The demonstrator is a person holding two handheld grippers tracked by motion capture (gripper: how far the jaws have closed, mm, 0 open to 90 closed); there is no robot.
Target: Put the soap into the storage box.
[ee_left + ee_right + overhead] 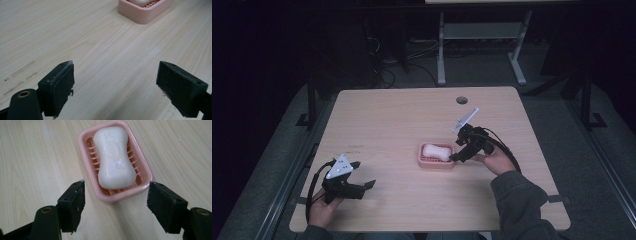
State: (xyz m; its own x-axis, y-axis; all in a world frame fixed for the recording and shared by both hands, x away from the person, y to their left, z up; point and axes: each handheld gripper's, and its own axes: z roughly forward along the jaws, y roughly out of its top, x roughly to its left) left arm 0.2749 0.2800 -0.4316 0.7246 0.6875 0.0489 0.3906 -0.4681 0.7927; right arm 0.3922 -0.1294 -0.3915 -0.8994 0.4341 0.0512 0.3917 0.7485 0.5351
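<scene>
With the white, waisted bar of soap (114,160) lying in the pink slotted plastic dish (86,137) mid-table, the wide-open, empty right gripper (115,201) just near of it should straddle the bar's narrow waist before closing, judging by its alignment.

A white soap (115,157), embossed with faint lettering, is seen in a pink dish (86,137) with a slatted floor. The table (382,120) is pale wood with fine grain. Both grippers (357,175) (456,156) are black, each topped by a grey plate.
</scene>
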